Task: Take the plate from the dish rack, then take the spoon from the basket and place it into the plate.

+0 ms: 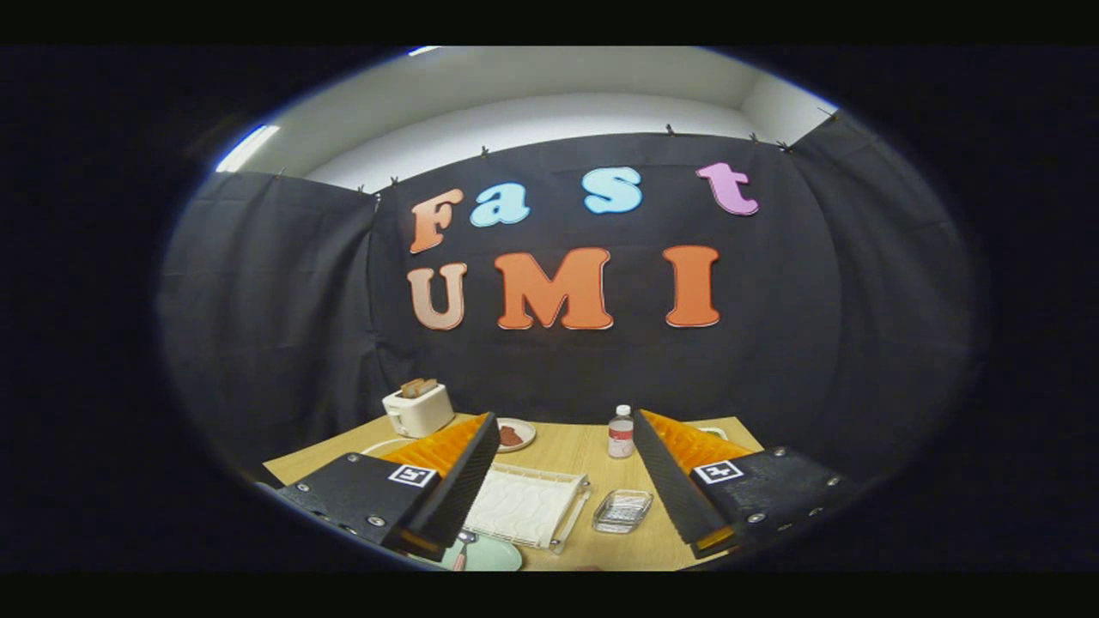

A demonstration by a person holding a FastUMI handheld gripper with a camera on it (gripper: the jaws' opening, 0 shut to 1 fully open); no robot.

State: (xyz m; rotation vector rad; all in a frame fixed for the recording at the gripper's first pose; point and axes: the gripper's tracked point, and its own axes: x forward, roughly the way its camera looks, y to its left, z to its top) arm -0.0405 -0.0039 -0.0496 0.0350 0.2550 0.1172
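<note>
The black two-finger gripper (pixel 567 476) with orange-backed pads is spread wide and holds nothing; its fingers touch no object and hang above the light wooden table (pixel 567 451).

Between the fingers and below them lies the white wire-framed dish rack (pixel 525 505). Whether a plate sits in it cannot be determined. A pale green plate (pixel 489 554) lies just beside the rack's near end, with a handle-like item at its edge, partly hidden by the left finger. A small clear basket (pixel 622 510) sits just beside the rack, nearer the right finger; its contents are too small to identify.

Risk, as a judgement: the low viewpoint hides the near objects, so a descent could strike the rack frame or clip the clear basket.

Beyond stand a small bottle (pixel 621 432), a dish of brown food (pixel 513 435) and a cream toaster (pixel 417 407).
</note>
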